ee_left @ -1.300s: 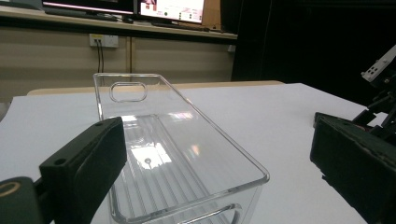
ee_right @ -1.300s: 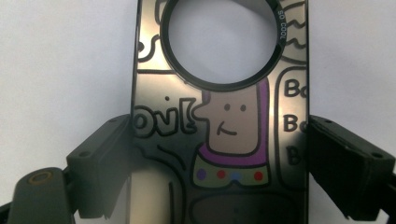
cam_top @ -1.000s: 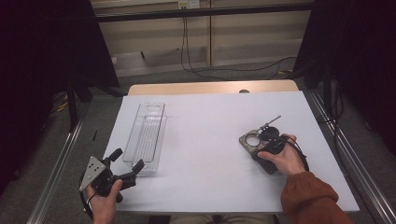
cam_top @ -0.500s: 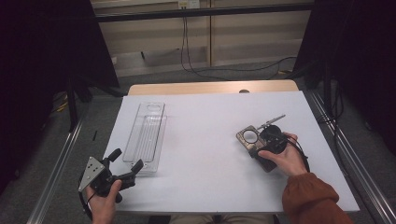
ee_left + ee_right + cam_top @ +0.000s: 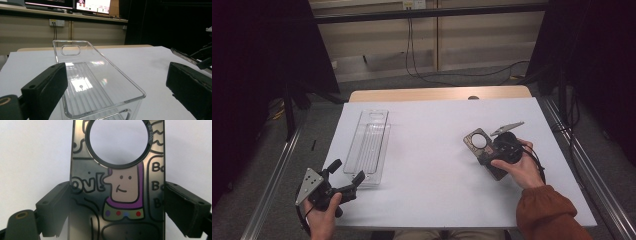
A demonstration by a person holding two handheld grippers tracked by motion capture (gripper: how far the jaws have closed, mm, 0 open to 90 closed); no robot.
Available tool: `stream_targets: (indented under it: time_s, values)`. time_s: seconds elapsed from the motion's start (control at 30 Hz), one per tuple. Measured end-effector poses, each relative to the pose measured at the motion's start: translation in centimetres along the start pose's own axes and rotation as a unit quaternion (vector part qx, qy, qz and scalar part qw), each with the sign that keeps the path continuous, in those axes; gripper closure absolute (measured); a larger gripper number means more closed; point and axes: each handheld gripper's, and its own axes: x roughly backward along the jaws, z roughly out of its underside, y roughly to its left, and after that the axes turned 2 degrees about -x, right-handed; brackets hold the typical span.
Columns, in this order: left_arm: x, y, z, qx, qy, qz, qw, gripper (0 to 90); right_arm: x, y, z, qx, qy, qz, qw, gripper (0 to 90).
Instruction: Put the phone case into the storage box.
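A dark phone case (image 5: 478,143) with a round camera hole and a cartoon figure (image 5: 120,195) sits over the right side of the white table (image 5: 432,170). My right gripper (image 5: 488,152) is shut on it, one jaw pressing each long edge in the right gripper view (image 5: 117,196). A clear plastic tray (image 5: 369,145) lies lengthwise on the left side, empty, with a handle cut-out at its far end (image 5: 70,49). My left gripper (image 5: 347,171) is held at the tray's near end, open, its jaws standing either side of the tray's near corner (image 5: 117,86).
The table's front left corner lies under the left hand (image 5: 319,215). Metal rails (image 5: 269,195) run along both sides of the table. Cables (image 5: 447,75) trail on the floor beyond the far edge, below a wall with sockets (image 5: 57,23).
The right hand has carried the phone case a little to the left and farther from me. The left gripper and the tray have not moved.
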Motion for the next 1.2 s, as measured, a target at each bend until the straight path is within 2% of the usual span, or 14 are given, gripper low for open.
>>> stream_targets:
  time_s: [0.03,0.1,0.13,0.23,0.27,0.47,0.67,0.73,0.8,0.93,0.97,1.0,1.13,1.2]
  values:
    - [0.0,0.0,0.0,0.0,0.0,0.0,1.0,3.9,0.0,0.0,0.0,0.002,-0.01,-0.004,0.9999,12.3]
    - [0.0,0.0,0.0,-0.002,0.001,0.0,1.0,3.9,0.2,0.0,0.0,0.001,-0.01,-0.004,0.9999,12.2]
    - [0.0,0.1,0.0,-0.003,0.002,0.0,1.0,3.9,0.2,-0.2,0.0,0.01,-0.021,-0.003,0.9997,12.3]
    - [0.0,0.1,0.0,-0.005,0.002,0.004,1.0,3.9,0.3,-0.1,0.1,0.003,-0.034,-0.014,0.9993,12.3]
    - [0.0,0.1,0.0,-0.004,0.002,0.003,1.0,3.9,0.3,-0.2,0.1,0.012,-0.047,-0.016,0.9987,12.3]
    - [0.1,0.2,0.0,-0.004,0.001,0.002,1.0,3.9,0.6,-0.2,0.3,0.005,-0.071,-0.021,0.9972,12.3]
    - [0.1,0.1,0.0,-0.003,0.0,0.001,1.0,3.9,0.6,-0.4,0.6,0.01,-0.094,-0.03,0.9951,12.2]
    - [0.1,0.1,0.0,-0.002,-0.001,0.003,1.0,3.9,0.7,-0.4,0.8,0.015,-0.112,-0.035,0.9929,12.2]
    - [0.1,0.1,0.0,-0.003,-0.001,0.003,1.0,3.9,0.8,-0.4,0.8,0.015,-0.119,-0.036,0.9921,12.2]
    - [0.1,0.0,0.0,-0.003,-0.002,0.003,1.0,3.9,1.1,-0.4,1.0,0.025,-0.151,-0.044,0.9873,12.3]
    - [0.1,0.0,0.0,-0.003,-0.002,0.003,1.0,3.9,1.1,-0.4,1.0,0.025,-0.151,-0.044,0.9873,12.3]
    - [0.1,0.1,0.0,-0.003,-0.002,0.004,1.0,3.9,1.0,-0.4,1.1,0.027,-0.162,-0.045,0.9854,12.2]
    - [0.1,0.1,-0.1,-0.005,-0.001,0.003,1.0,3.9,1.1,-0.4,1.2,0.028,-0.175,-0.046,0.9831,12.2]
    - [0.1,0.1,0.0,-0.005,0.001,0.002,1.0,3.9,1.2,-0.4,1.4,0.037,-0.185,-0.048,0.9809,12.2]
